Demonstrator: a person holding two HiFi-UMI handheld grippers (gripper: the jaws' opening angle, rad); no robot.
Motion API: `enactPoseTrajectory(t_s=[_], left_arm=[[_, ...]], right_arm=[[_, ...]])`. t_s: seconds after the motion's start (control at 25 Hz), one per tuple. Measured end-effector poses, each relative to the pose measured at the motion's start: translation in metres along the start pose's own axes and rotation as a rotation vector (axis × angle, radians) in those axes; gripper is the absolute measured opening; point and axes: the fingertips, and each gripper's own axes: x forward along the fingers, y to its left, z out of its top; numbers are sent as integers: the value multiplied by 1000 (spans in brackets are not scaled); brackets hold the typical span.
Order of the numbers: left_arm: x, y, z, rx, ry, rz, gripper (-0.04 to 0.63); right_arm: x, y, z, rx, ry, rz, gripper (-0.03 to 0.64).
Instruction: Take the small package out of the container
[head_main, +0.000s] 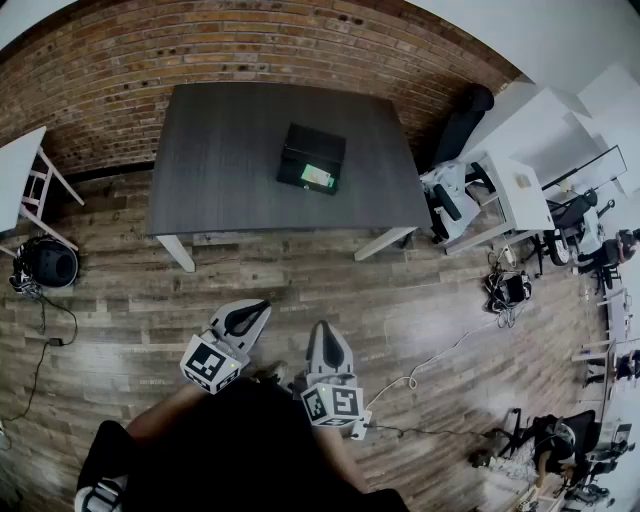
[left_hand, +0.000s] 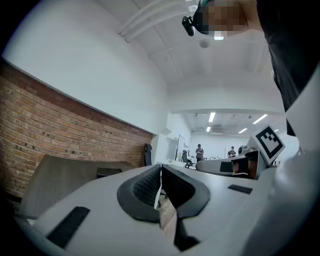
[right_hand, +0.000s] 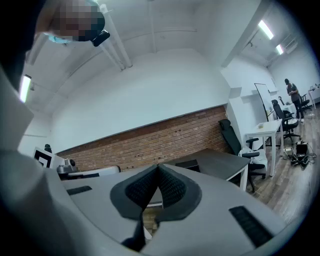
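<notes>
A black container (head_main: 312, 157) sits on the dark grey table (head_main: 220, 170) far ahead, with a small green package (head_main: 317, 177) showing at its near side. Both grippers are held low over the wooden floor, well short of the table. My left gripper (head_main: 262, 305) is shut with nothing between its pads. My right gripper (head_main: 324, 327) is also shut and empty. The container (right_hand: 187, 164) appears small on the table in the right gripper view, and the container (left_hand: 109, 172) shows faintly in the left gripper view. The left gripper (left_hand: 160, 170) and right gripper (right_hand: 158, 168) tips meet in their own views.
A brick wall (head_main: 250, 45) runs behind the table. A black office chair (head_main: 460, 120) and white desks (head_main: 520, 190) stand at the right, with cables (head_main: 505, 290) on the floor. A white chair (head_main: 30, 190) and a round black device (head_main: 45, 265) are at the left.
</notes>
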Motion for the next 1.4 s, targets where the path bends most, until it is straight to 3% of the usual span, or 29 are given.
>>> enactPoseTrajectory(t_s=[0.48, 0.68, 0.96, 1.4], left_arm=[[5, -5, -4, -2, 6, 0, 35], [12, -16, -6, -5, 16, 10, 36], [35, -43, -16, -8, 24, 14, 36], [62, -91, -25, 13, 31, 89, 36]], right_arm=[[-4, -4, 0, -6, 3, 1, 23], [-9, -9, 3, 1, -21, 48, 23], [-24, -35, 7, -1, -20, 73, 23], [-45, -88, 10, 2, -11, 135, 23]])
